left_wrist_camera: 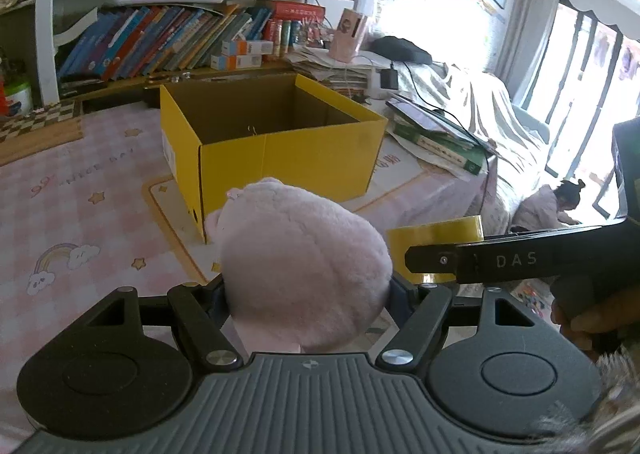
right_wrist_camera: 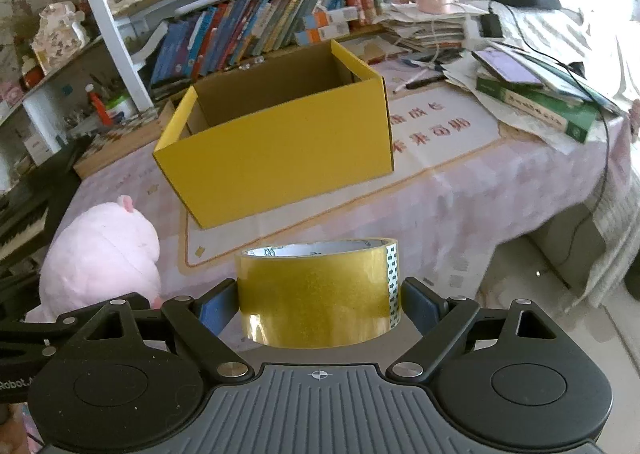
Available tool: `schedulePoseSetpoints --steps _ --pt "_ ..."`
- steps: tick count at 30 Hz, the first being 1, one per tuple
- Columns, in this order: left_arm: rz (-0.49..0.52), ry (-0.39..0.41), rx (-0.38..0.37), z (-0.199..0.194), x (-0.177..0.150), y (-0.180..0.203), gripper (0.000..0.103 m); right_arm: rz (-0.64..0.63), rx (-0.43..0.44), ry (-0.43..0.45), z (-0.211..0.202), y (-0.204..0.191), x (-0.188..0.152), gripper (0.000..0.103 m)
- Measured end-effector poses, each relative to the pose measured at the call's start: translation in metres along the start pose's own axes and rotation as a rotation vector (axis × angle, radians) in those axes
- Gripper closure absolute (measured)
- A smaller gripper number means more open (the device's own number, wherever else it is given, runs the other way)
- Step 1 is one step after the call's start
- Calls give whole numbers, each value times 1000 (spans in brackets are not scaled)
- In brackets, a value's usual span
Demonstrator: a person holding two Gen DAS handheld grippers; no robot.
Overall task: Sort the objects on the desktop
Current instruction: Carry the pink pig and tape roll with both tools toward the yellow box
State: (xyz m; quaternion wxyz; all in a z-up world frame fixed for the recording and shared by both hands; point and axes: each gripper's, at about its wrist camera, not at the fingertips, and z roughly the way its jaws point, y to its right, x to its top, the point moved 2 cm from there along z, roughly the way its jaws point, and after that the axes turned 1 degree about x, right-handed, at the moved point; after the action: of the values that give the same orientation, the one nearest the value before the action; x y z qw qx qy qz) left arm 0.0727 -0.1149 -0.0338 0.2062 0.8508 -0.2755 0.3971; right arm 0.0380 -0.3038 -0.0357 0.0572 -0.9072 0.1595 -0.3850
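Note:
My left gripper (left_wrist_camera: 308, 294) is shut on a pink plush toy (left_wrist_camera: 300, 262), which fills the space between its jaws and hides the fingertips. The same pink plush toy (right_wrist_camera: 100, 254) shows at the left of the right wrist view. My right gripper (right_wrist_camera: 320, 294) is shut on a roll of yellow tape (right_wrist_camera: 318, 292), held upright off the table; the tape roll (left_wrist_camera: 436, 240) also appears to the right of the plush. Ahead of both stands an open yellow cardboard box (left_wrist_camera: 276, 142) (right_wrist_camera: 280, 142) on the pink checked tablecloth (left_wrist_camera: 80, 194), with a brown inside that looks bare.
A bookshelf (left_wrist_camera: 180, 42) full of books lines the back. At the right lie stacked books and papers (right_wrist_camera: 540, 98), a pen (right_wrist_camera: 420, 84) and a black cable (right_wrist_camera: 600, 158). The table edge (right_wrist_camera: 520, 230) drops off at the right. A person (left_wrist_camera: 552, 206) sits on the floor beyond.

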Motion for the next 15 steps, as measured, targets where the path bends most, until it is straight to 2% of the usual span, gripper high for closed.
schedulePoseSetpoints --steps 15 --pt "3 67 108 25 36 28 32 -88 117 49 18 29 55 14"
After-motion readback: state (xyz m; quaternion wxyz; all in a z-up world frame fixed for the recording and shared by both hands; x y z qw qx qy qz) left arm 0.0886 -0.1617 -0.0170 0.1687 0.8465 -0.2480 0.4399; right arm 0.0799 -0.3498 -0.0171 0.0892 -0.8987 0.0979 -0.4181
